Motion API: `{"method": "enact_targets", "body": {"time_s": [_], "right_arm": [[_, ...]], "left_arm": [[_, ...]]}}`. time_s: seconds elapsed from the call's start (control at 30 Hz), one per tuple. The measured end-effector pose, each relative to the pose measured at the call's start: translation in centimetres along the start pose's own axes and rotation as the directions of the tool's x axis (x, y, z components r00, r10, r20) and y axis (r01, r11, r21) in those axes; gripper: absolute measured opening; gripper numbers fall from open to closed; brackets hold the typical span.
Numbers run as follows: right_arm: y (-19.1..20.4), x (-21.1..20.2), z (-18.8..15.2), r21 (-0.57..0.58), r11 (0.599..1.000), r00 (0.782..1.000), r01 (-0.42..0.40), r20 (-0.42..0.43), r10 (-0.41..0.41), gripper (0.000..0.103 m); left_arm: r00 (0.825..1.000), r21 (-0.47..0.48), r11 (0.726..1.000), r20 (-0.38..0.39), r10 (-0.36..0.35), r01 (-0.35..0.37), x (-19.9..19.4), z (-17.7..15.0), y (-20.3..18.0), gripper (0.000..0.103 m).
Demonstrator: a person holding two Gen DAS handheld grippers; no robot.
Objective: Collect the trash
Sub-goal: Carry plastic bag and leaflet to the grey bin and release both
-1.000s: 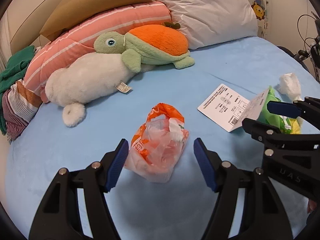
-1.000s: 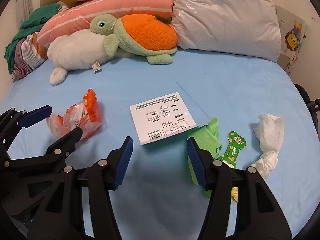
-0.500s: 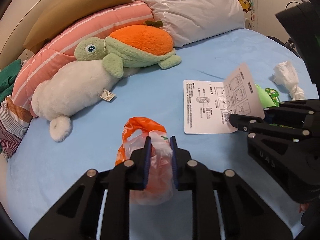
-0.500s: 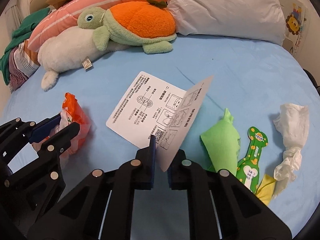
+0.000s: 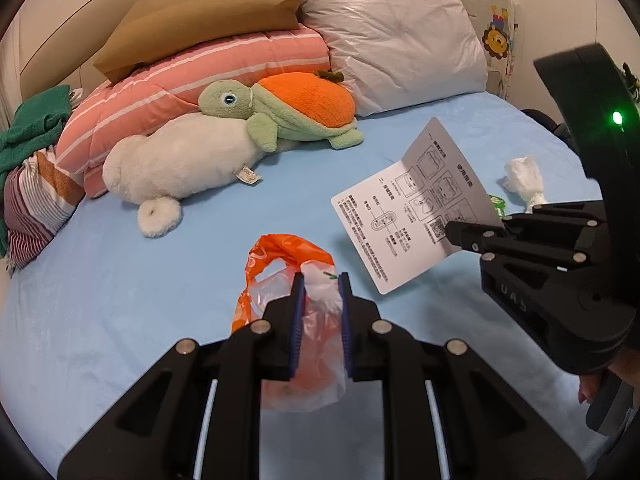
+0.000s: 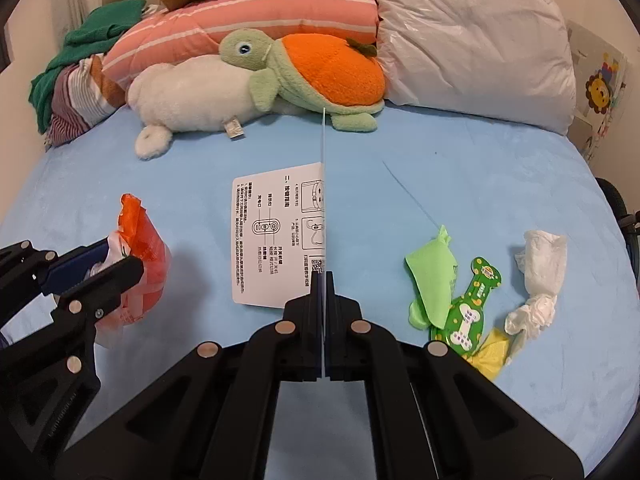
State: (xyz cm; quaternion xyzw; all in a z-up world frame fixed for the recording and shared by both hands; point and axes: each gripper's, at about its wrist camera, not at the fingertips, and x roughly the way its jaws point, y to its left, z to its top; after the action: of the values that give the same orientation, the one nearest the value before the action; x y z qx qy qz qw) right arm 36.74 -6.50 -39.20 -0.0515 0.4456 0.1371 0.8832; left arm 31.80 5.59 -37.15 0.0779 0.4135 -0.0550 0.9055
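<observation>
My left gripper [image 5: 320, 280] is shut on an orange and clear plastic bag [image 5: 280, 264], lifted off the blue bed sheet [image 5: 120, 300]. The bag also shows in the right wrist view [image 6: 144, 248]. My right gripper [image 6: 323, 276] is shut on a folded white instruction leaflet [image 6: 276, 236], held upright above the sheet; it also shows in the left wrist view [image 5: 408, 212]. A green wrapper [image 6: 432, 280], a green bone-print package [image 6: 468, 308], a yellow scrap [image 6: 492, 352] and a crumpled white tissue [image 6: 540, 276] lie on the sheet to the right.
A turtle plush [image 6: 312, 72] and a white plush [image 6: 192, 96] lie at the head of the bed. Behind them are a striped pink pillow [image 6: 248, 20], a white pillow [image 6: 472, 40] and a brown cushion [image 5: 200, 12]. Folded clothes [image 6: 76, 80] sit at the far left.
Both grippers closed, the left on the plastic bag and the right on the leaflet, then lifted them off the sheet. The leaflet now stands more upright.
</observation>
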Motion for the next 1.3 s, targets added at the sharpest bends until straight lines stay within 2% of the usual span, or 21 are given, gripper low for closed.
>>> {"method": "enact_targets", "body": {"time_s": [0.13, 0.27, 0.6, 0.77, 1.07, 1.3], "right_arm": [[1.5, -3.6, -1.3, -0.051, 0.999, 1.000, -0.009, 0.012, 0.009, 0.000], [3.3, -8.3, -3.2, -0.104, 0.994, 0.999, -0.021, 0.040, 0.025, 0.000], [6.5, -19.0, -9.0, -0.196, 0.980, 0.994, -0.038, 0.092, 0.057, 0.000], [8.4, -24.0, -11.2, -0.241, 0.970, 0.987, -0.045, 0.137, 0.080, 0.000], [13.3, -30.9, -13.5, -0.342, 0.935, 0.965, -0.093, 0.199, 0.169, 0.000], [18.3, -34.7, -13.4, -0.424, 0.890, 0.933, -0.167, 0.225, 0.282, 0.000]], "left_arm": [[1.000, -0.058, 0.998, 0.019, -0.016, 0.017, -4.2, -1.1, 0.7, 0.017], [0.999, -0.070, 0.998, 0.039, -0.006, 0.009, -8.7, -2.6, 0.8, 0.017], [0.995, -0.127, 0.992, 0.099, 0.032, -0.020, -19.4, -7.2, 1.2, 0.017], [0.990, -0.169, 0.984, 0.118, 0.078, -0.057, -24.0, -10.0, 1.7, 0.017], [0.972, -0.237, 0.962, 0.156, 0.175, -0.135, -32.1, -14.2, 3.4, 0.017], [0.949, -0.305, 0.933, 0.185, 0.254, -0.191, -38.9, -16.3, 6.9, 0.017]]}}
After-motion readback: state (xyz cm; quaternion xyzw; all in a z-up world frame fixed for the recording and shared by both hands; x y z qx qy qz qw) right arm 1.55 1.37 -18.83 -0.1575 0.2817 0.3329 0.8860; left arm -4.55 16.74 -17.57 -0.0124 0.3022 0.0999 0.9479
